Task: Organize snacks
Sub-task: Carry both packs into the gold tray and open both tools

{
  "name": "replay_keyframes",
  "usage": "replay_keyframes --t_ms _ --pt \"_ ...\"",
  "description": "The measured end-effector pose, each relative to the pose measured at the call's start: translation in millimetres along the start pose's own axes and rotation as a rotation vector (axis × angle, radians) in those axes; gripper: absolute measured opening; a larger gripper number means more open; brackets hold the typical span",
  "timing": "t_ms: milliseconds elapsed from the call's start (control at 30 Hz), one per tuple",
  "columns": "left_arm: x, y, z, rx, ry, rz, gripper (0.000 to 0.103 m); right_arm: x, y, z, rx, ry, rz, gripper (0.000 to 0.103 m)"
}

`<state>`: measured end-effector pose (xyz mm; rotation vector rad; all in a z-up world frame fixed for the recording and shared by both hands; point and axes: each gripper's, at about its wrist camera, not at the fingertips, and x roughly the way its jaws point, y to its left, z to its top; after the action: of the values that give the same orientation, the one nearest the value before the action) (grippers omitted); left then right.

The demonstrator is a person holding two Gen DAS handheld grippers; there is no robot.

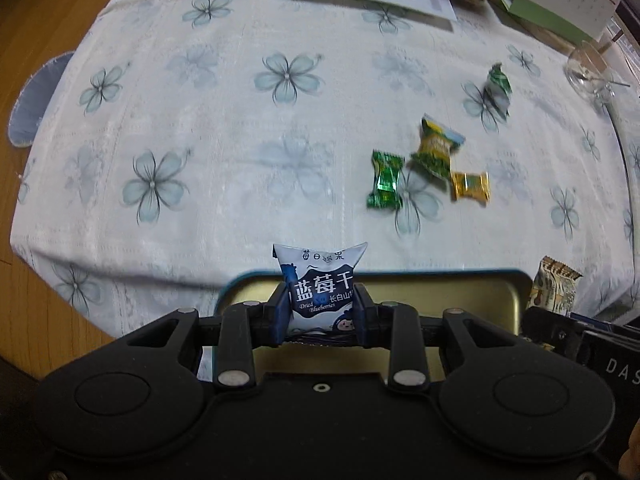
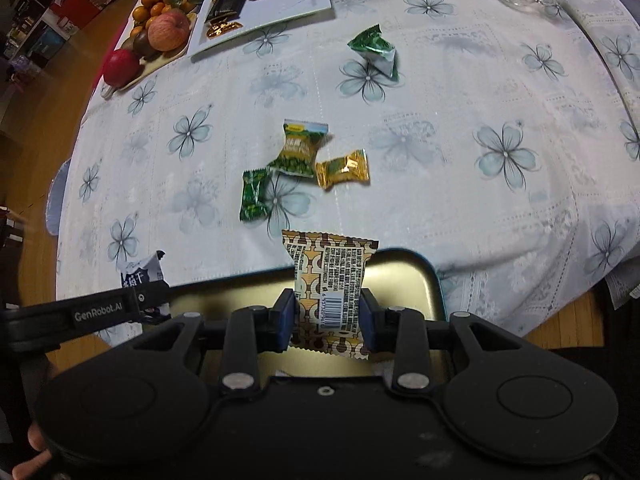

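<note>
1. Blue-and-white dried-blueberry packet (image 1: 320,286), upright, clamped over the gold tin tray (image 1: 460,300).
2. Brown patterned barcode packet (image 2: 330,280), upright, clamped above the same tray.
3. Green candy (image 2: 254,196), green-yellow packet (image 2: 300,152), gold candy (image 2: 343,168): clustered on cloth.
4. Green-white packet (image 2: 376,50), farther off.

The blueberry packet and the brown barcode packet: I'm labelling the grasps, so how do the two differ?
The blueberry packet is white and blue with a cartoon face; the brown packet is tan, patterned, showing a barcode and fine print. The blueberry packet sits in the left gripper, the brown packet in the right gripper. Shared: both stand upright, pinched between blue-padded jaws above the gold tin tray.
</note>
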<state>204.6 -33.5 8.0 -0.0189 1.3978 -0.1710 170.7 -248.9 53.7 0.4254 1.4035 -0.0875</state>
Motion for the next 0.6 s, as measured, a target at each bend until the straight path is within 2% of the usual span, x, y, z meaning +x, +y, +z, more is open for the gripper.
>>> replay_keyframes --t_ms 100,233,433,600 --pt "2 4 -20 -0.020 0.042 -0.022 0.040 1 -4 -18 0.006 0.028 0.015 0.035" --pt "-2 7 -42 -0.040 0.050 -0.016 0.041 0 -8 -40 -0.004 0.044 0.028 0.035" --pt "-10 8 -56 -0.043 -0.003 0.005 0.041 -4 -16 -64 0.009 0.025 0.008 0.035" --pt "-17 3 -63 -0.028 -0.046 0.024 0.042 -6 -19 -71 0.032 0.005 -0.009 0.035"
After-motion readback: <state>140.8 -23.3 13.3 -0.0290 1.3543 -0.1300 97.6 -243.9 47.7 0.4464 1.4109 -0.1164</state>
